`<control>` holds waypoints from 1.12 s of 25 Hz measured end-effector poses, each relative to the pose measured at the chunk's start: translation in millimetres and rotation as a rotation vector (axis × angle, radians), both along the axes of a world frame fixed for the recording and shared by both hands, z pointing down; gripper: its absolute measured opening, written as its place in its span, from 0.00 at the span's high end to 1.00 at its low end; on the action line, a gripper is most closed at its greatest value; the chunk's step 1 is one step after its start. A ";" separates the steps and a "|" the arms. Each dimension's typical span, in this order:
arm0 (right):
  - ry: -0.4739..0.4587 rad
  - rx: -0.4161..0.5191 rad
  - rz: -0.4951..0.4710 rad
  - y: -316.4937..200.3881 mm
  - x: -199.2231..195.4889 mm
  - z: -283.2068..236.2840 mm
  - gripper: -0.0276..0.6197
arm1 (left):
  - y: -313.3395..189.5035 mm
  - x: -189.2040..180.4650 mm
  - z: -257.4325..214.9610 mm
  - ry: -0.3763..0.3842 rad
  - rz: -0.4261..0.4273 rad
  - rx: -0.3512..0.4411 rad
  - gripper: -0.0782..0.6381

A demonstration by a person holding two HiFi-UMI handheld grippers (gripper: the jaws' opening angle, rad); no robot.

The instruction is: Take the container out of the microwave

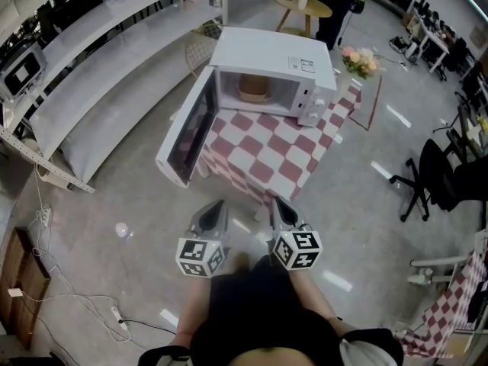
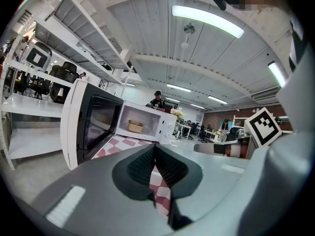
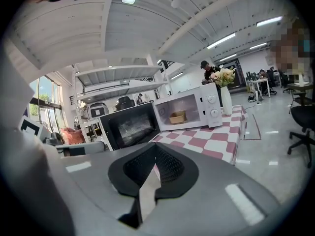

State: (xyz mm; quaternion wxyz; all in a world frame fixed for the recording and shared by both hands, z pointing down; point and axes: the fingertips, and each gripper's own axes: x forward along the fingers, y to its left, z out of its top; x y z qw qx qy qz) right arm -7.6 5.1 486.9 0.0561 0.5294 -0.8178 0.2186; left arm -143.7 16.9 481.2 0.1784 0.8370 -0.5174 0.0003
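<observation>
A white microwave (image 1: 271, 67) stands on a table with a red-and-white checked cloth (image 1: 263, 151), its door (image 1: 187, 128) swung wide open to the left. Inside sits a tan bowl-like container (image 1: 254, 88), also seen in the left gripper view (image 2: 135, 127) and the right gripper view (image 3: 177, 117). My left gripper (image 1: 215, 213) and right gripper (image 1: 280, 210) are side by side over the floor, short of the table's near edge, both pointing at the microwave. Both are shut and hold nothing. From each gripper's own camera, the left gripper (image 2: 155, 149) and right gripper (image 3: 156, 149) show closed tips.
Long white shelving (image 1: 91, 75) runs along the left. A vase of flowers (image 1: 360, 61) stands beside the microwave, and a round wooden table (image 1: 303, 6) with a person behind it. A black office chair (image 1: 427, 178) is at right. Cables (image 1: 69, 303) lie on the floor at left.
</observation>
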 end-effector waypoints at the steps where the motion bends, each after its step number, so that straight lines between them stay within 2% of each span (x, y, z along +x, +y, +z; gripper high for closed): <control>1: 0.002 -0.003 0.000 -0.7 -0.5 0.7 0.96 | -1.2 -0.9 0.0 0.002 0.000 -0.001 0.88; 17: 0.012 -0.026 0.036 5.2 12.2 6.5 0.95 | 2.6 6.5 11.9 0.001 0.022 -0.028 0.88; 28: 0.020 -0.031 0.021 -18.0 11.9 10.6 0.96 | -21.2 7.1 13.9 -0.007 0.013 -0.032 0.88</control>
